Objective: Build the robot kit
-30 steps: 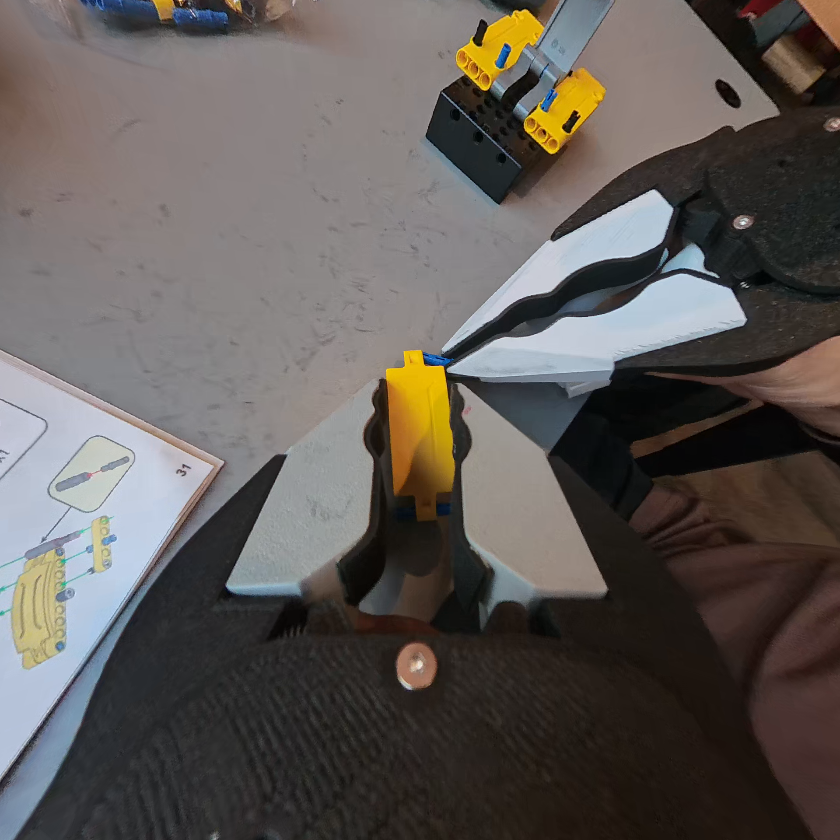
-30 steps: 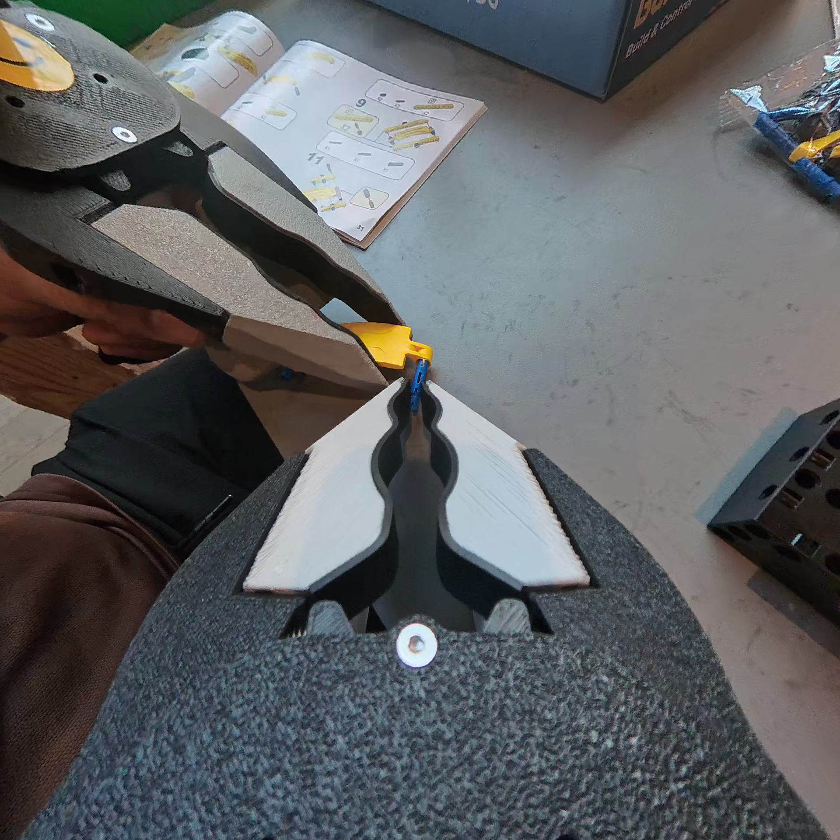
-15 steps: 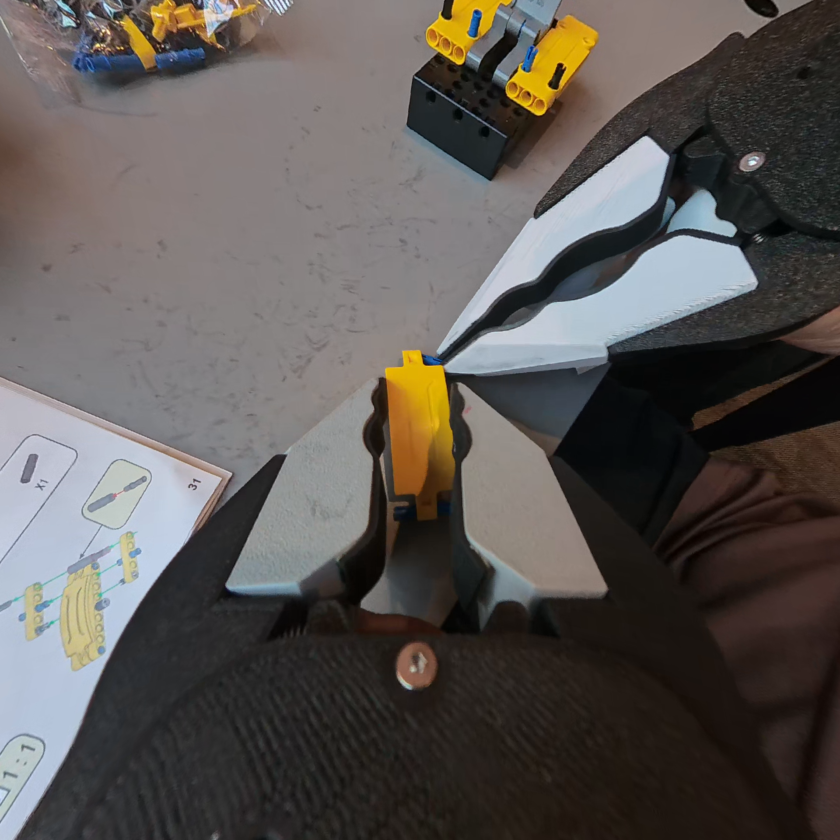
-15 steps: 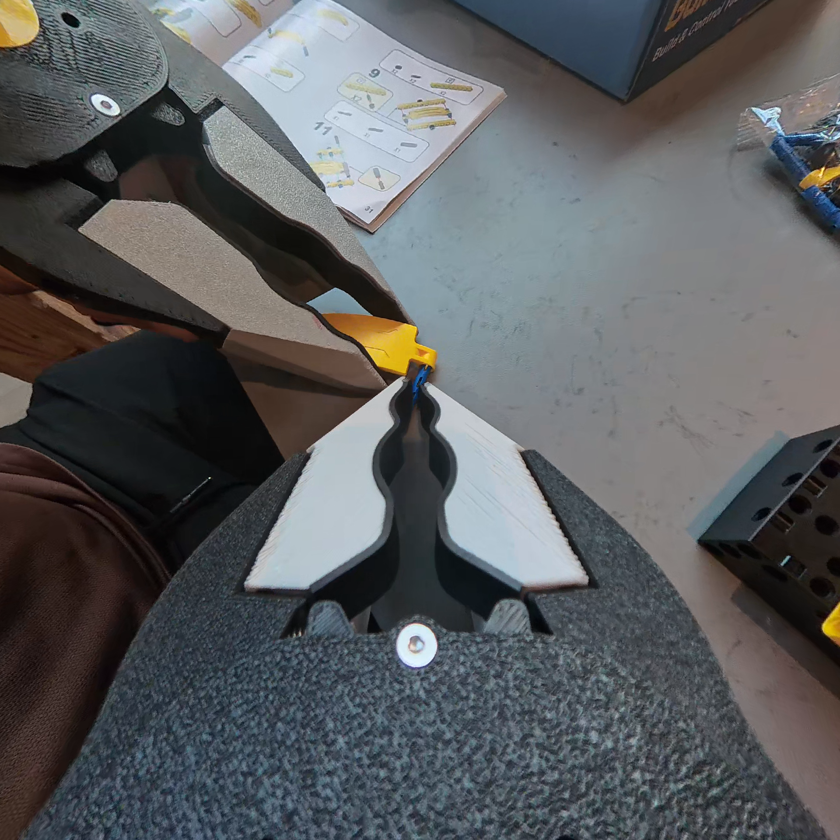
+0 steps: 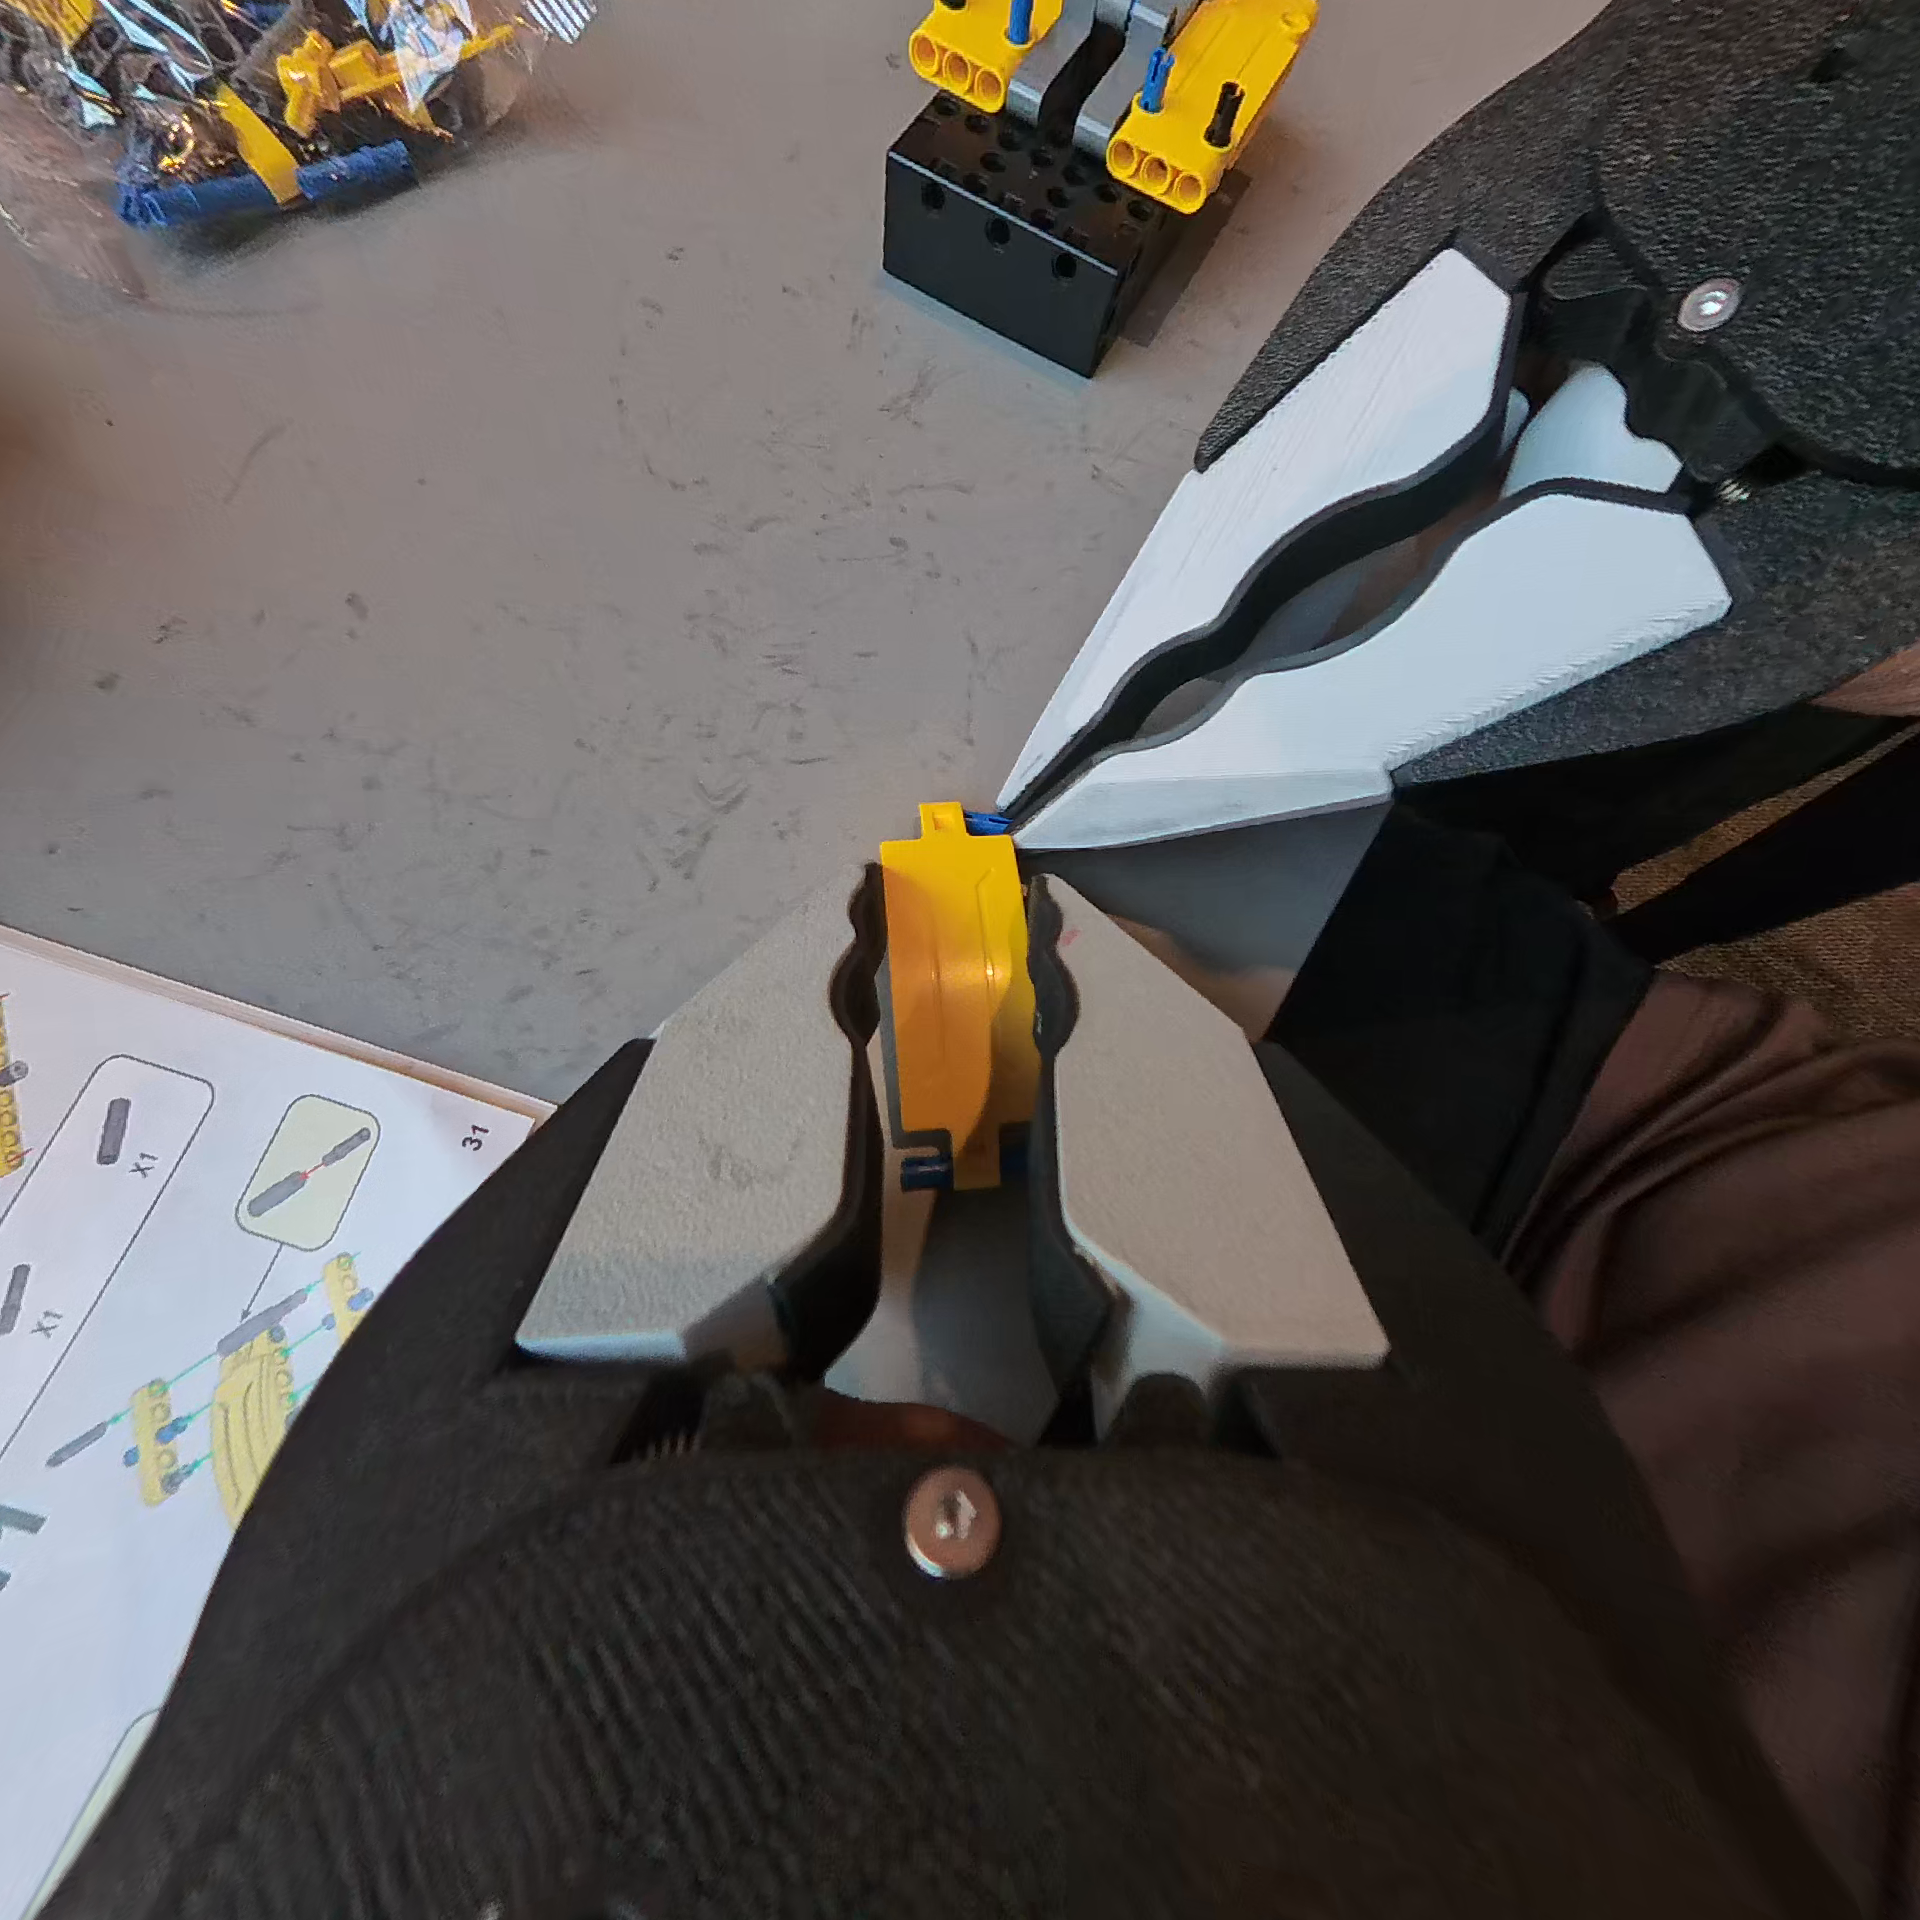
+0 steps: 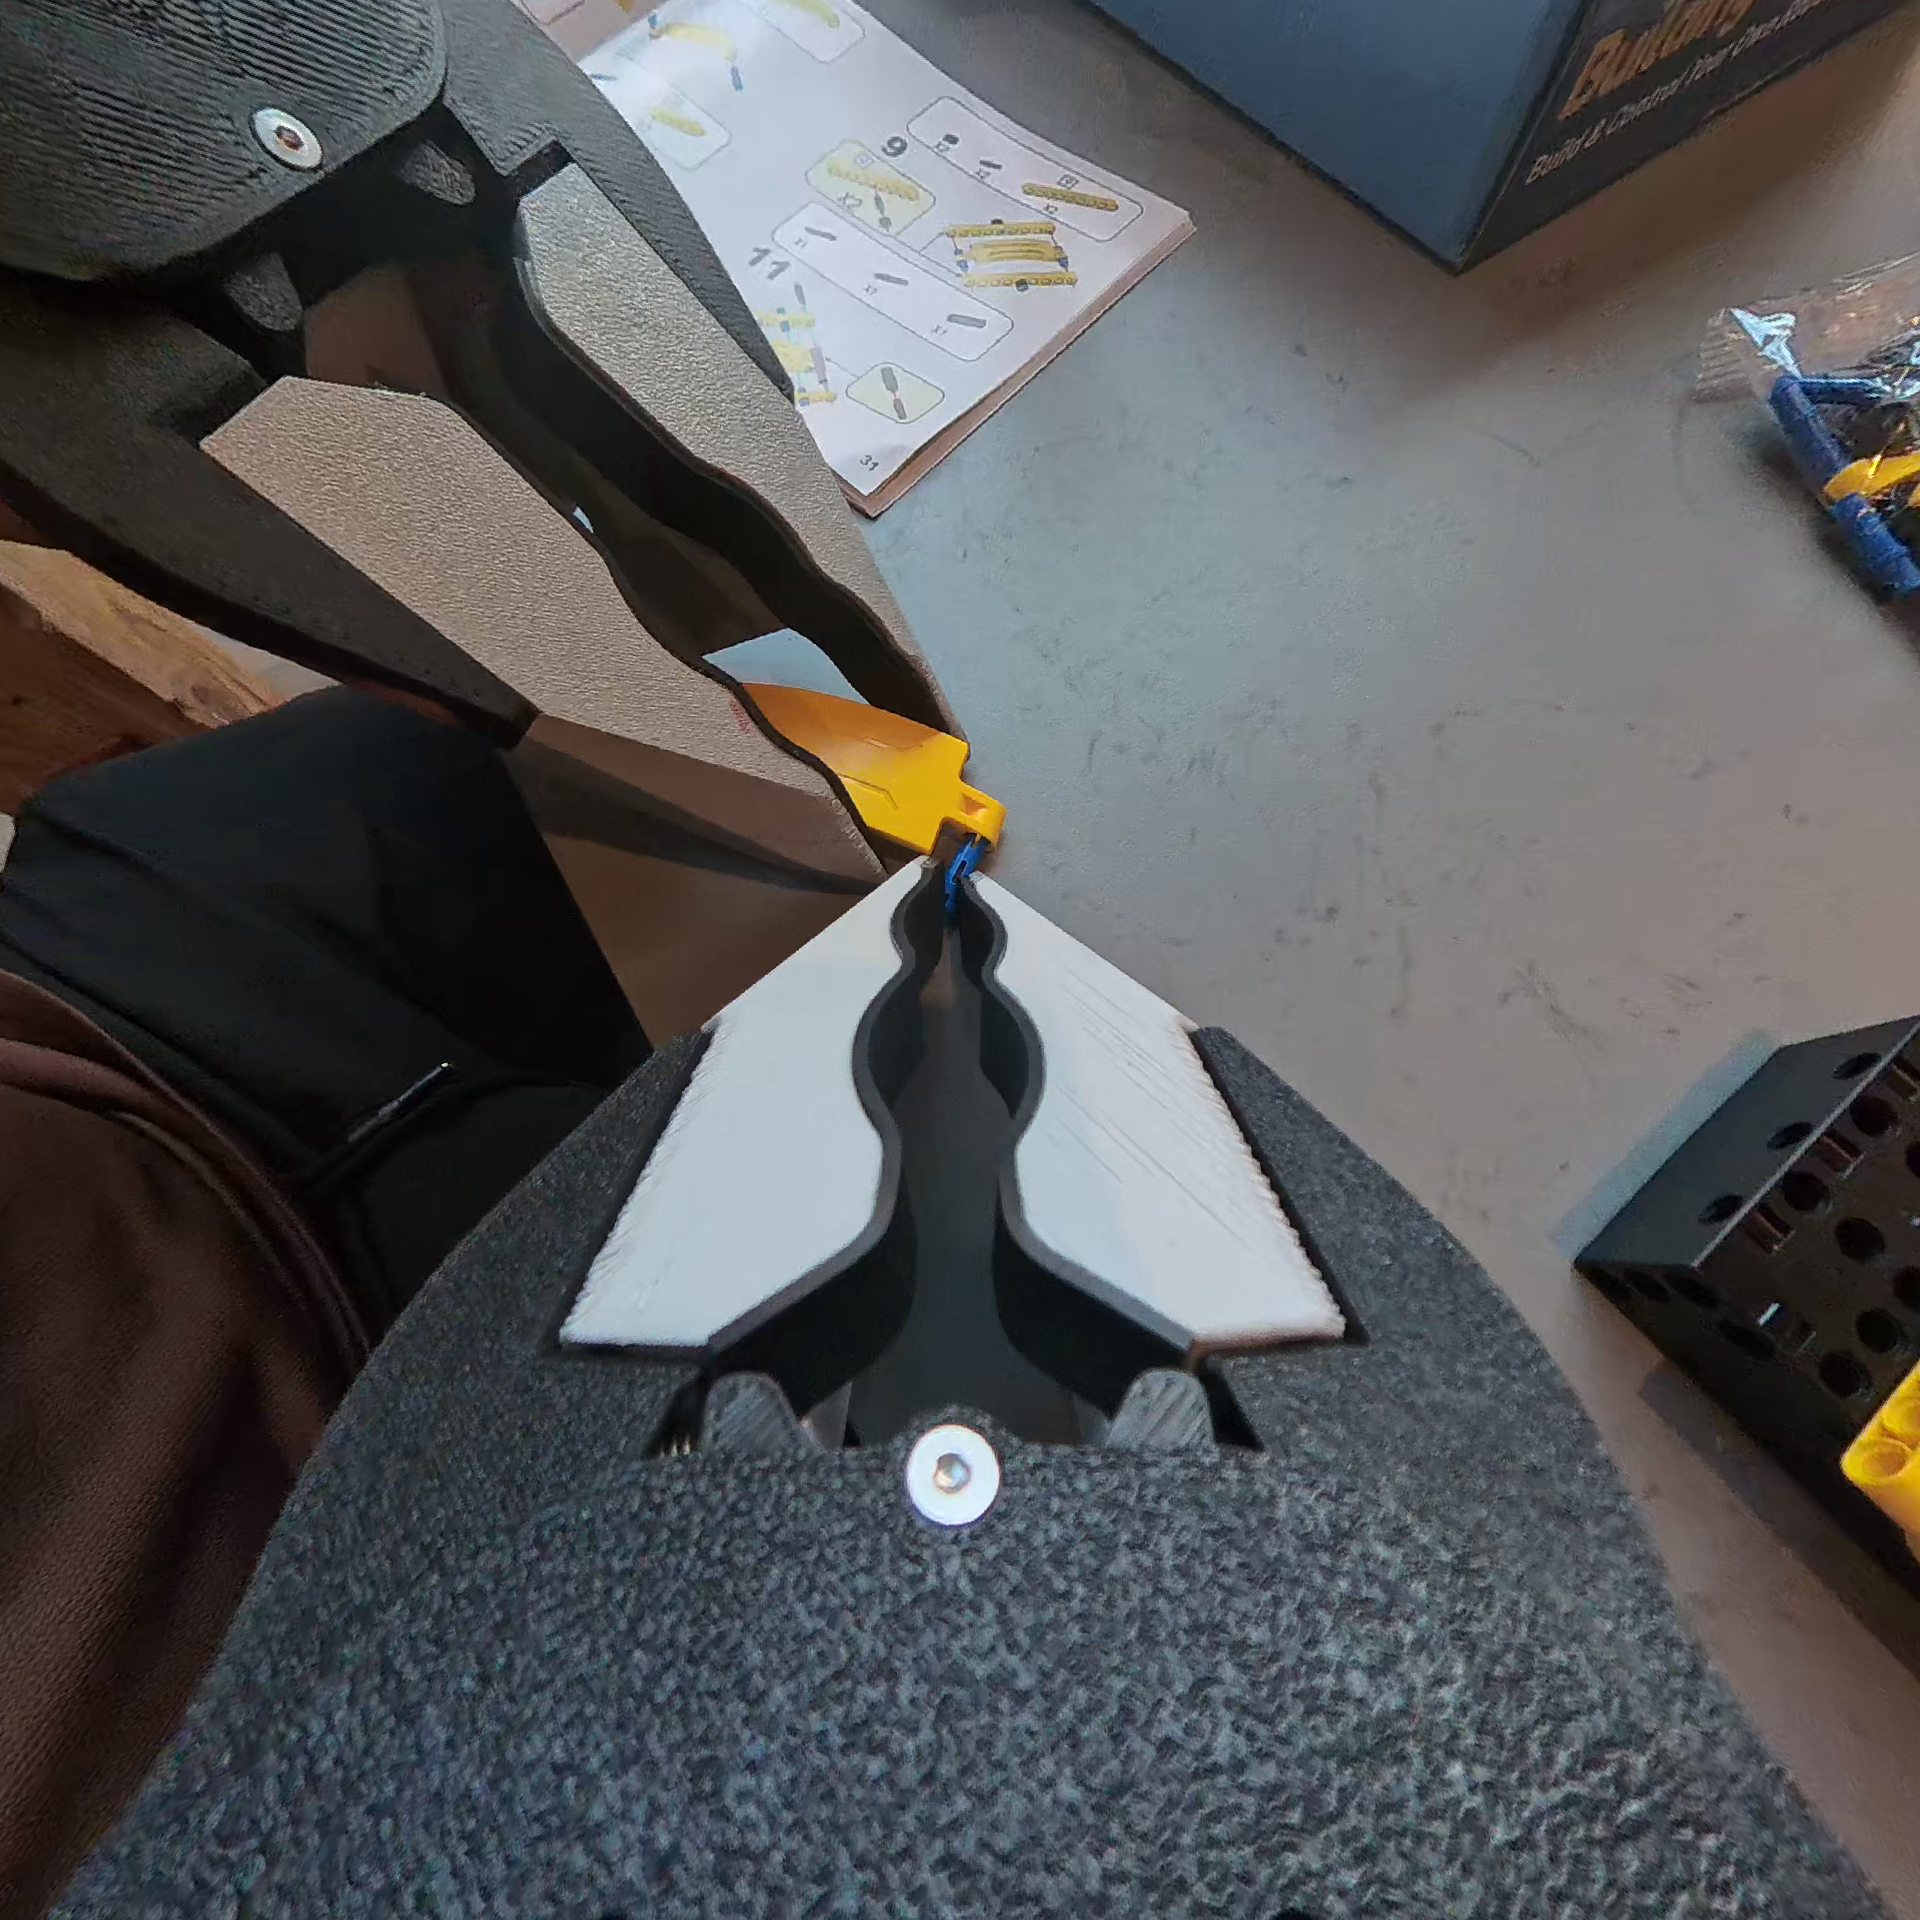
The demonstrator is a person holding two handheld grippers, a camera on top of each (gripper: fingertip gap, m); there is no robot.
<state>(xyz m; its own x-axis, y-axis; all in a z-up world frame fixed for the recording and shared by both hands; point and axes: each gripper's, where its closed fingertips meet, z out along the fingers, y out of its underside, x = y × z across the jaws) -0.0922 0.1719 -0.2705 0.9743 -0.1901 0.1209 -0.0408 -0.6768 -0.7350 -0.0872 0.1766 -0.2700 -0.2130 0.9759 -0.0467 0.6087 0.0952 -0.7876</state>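
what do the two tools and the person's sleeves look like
Both are textured black printed shells, each with a silver screw. The left tool has darker grey wedge fingers, the right tool near-white ones, all with wavy black inner pads. Sleeves: brown sleeve with a black cuff.

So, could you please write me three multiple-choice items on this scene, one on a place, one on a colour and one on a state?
1. Where does the booklet lie in the left wrist view?
A. lower left
B. upper right
C. on the black block

2. What colour is the small peg that the right tongs pinch?
A. red
B. blue
C. green

3. How are the left tongs?
A. wide open and empty
B. shut on the yellow piece
C. out of view

Answers:
1 A: the booklet lies flat on the table at the lower left.
2 B: the right tongs grip a blue peg at their tips.
3 B: the left tongs clamp the yellow piece between both fingers.
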